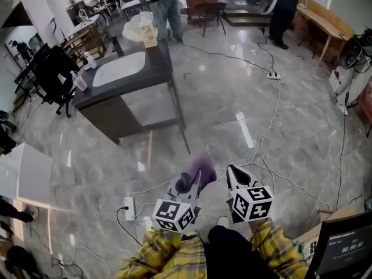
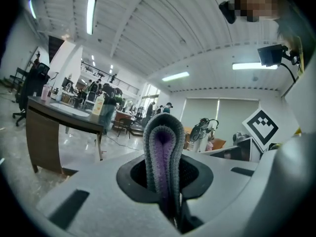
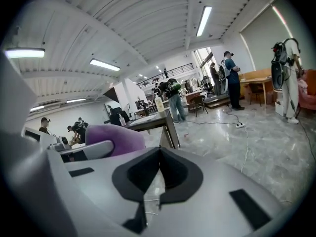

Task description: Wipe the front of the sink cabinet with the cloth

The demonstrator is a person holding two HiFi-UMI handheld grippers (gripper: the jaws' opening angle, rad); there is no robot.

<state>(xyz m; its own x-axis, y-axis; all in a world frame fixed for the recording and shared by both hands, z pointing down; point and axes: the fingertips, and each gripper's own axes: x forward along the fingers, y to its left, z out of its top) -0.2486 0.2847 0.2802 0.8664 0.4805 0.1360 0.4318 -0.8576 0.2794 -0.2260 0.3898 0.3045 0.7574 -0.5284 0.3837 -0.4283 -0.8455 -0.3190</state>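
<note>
Jaws on my left gripper (image 1: 187,185) are pinching the folded purple-and-grey cloth (image 2: 163,152), so its fold is sticking out as a wiping pad. My right gripper (image 3: 157,157) is carrying nothing, jaws pressed together. I am holding both well apart from the sink cabinet (image 1: 110,118), probably not yet wiping its front.

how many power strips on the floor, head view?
2. Near power strip lies lower left, close to the person; far power strip lies right of the sink cabinet. Others may be hidden.

Right claw (image 3: 160,148) closed, empty; purple cloth (image 3: 116,138) at left, sink cabinet (image 3: 147,119) beyond.
</note>
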